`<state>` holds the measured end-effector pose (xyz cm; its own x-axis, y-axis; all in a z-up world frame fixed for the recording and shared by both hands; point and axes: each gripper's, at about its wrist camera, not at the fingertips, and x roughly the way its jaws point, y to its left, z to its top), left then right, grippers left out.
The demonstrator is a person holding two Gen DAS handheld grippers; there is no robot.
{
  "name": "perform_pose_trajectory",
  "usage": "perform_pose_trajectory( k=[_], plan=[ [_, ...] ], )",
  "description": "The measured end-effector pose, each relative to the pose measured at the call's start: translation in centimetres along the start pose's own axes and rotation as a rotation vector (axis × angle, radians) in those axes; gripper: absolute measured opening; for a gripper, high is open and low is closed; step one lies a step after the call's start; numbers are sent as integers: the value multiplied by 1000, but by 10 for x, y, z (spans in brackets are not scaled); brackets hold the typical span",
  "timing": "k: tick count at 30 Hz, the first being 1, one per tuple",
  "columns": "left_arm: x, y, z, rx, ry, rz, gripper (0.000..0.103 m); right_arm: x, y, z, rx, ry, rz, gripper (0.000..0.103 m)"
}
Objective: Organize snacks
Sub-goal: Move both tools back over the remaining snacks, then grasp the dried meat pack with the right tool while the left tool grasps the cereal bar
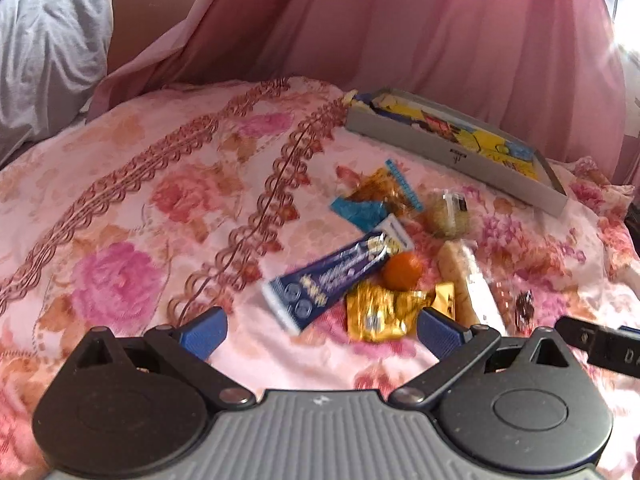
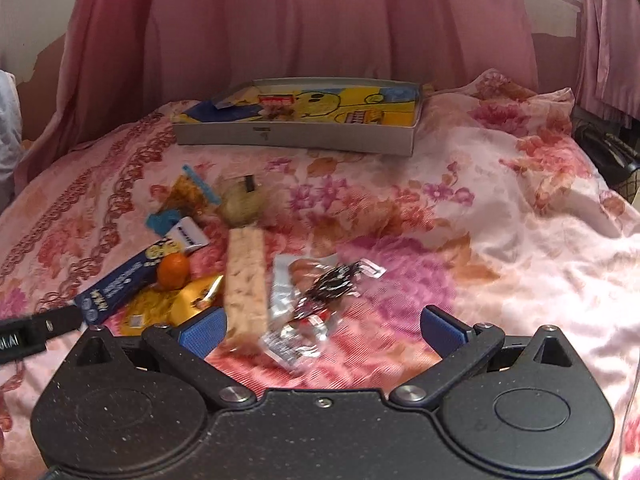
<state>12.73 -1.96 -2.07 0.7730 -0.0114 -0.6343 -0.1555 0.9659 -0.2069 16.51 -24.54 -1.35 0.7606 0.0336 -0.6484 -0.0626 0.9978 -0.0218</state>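
Both grippers hover low over a floral bedspread (image 2: 500,220) with jaws spread wide and empty, apparently poised to choose a first item. Nearest the right gripper (image 2: 322,330) lies a silvery foil packet (image 2: 296,320) beside a long pale bar (image 2: 246,280). Nearest the left gripper (image 1: 322,330) lie a gold wrapper (image 1: 380,316), a dark blue packet (image 1: 328,280) and a small orange fruit (image 1: 402,270). Beyond them, well apart, a shallow grey box (image 2: 296,134) sits open, the likely destination.
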Motion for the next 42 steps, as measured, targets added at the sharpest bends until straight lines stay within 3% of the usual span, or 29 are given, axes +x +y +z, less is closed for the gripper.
perform_pose_trajectory(
  k=[6,10,19,30,36,42],
  plan=[
    [17,-13,12,-16,-12,1,103,21,-12,14,-62,6,-25,102],
    [22,-19,15,-5,-32,-23,103,35,-22,17,-84,20,22,102],
    [44,-31,16,2,-38,-74,103,70,-30,13,24,78,53,102],
    [64,-49,21,-9,-25,-88,103,97,-25,12,40,130,83,102],
    [69,-69,24,11,-18,-138,103,100,-33,5,-1,204,26,102],
    [77,-90,20,77,11,-153,103,94,-50,1,10,211,-15,101]
  ],
)
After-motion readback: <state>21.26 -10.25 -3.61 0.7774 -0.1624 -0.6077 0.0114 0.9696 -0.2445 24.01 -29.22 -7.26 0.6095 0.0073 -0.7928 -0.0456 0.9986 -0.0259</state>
